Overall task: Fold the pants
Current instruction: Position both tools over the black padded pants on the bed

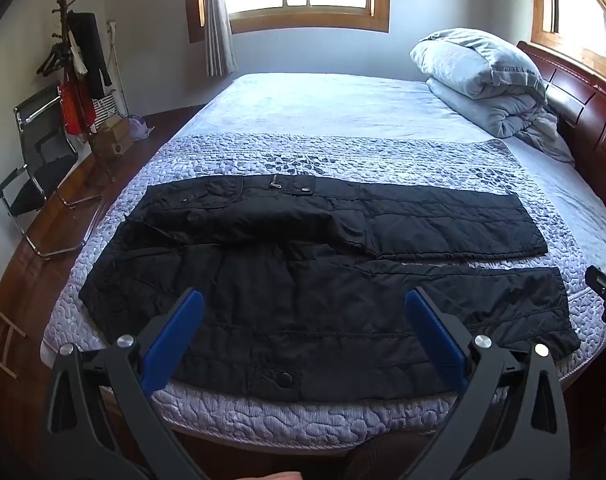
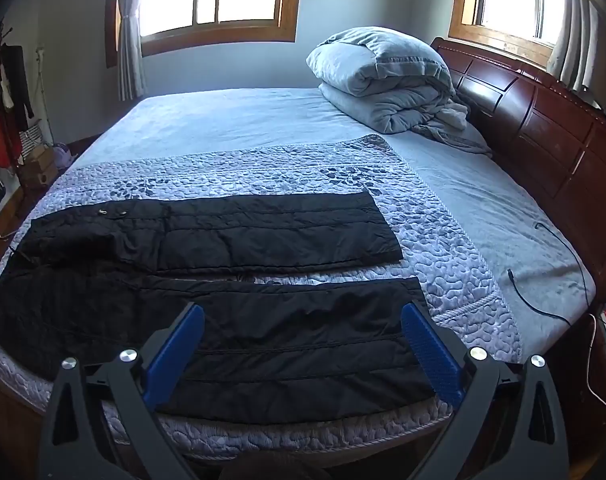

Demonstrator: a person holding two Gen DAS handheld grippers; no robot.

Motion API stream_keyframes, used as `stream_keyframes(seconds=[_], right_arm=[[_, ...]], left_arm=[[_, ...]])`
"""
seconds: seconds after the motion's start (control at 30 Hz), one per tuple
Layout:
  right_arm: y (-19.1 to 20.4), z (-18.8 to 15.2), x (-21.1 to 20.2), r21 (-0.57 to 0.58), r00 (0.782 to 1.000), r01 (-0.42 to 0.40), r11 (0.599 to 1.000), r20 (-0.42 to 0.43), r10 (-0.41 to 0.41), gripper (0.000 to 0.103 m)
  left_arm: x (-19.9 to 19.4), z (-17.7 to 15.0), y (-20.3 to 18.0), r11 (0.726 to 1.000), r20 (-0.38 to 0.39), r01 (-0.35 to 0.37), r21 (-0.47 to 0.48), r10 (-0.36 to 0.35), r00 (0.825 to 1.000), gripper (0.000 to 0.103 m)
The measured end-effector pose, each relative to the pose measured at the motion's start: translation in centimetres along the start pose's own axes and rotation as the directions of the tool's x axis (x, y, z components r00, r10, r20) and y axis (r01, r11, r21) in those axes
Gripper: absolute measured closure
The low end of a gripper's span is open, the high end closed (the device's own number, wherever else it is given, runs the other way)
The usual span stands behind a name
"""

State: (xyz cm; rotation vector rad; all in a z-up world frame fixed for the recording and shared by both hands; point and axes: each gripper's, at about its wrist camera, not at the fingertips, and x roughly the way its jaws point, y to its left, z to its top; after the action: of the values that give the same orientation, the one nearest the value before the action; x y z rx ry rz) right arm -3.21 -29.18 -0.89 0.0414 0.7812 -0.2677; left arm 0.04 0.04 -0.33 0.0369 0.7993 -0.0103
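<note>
So far unfolded, the black padded pants lie spread mid-frame on the quilted bedspread. Left gripper and right gripper hover wide open; next, probably, pinch the near leg's edge.

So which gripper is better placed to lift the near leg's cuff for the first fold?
Right. The right gripper, jaws open, sits over the near cuff of the pants; the left gripper faces the waist end.

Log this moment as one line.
stage: pre-grasp | black quilted pants: spread flat, unfolded, on bed | left hand-held gripper: open, empty | right hand-held gripper: open, empty
</note>
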Motion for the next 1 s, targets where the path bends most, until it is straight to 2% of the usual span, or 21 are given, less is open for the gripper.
stream_keyframes(seconds=[0.83, 1.0], right_arm=[[0.15, 0.04, -0.02, -0.032, 0.999, 0.027, 0.999, -0.019, -0.027, 0.003], [0.02, -0.03, 0.11, -0.019, 1.000, 0.016, 1.000, -0.017, -0.016, 0.003]], left_arm=[[-0.11, 0.00, 0.43, 1.000, 0.011, 0.001, -0.003, -0.001, 1.000, 0.002], [0.00, 0.08, 0.54, 1.000, 0.013, 0.021, -0.006, -0.021, 1.000, 0.002]])
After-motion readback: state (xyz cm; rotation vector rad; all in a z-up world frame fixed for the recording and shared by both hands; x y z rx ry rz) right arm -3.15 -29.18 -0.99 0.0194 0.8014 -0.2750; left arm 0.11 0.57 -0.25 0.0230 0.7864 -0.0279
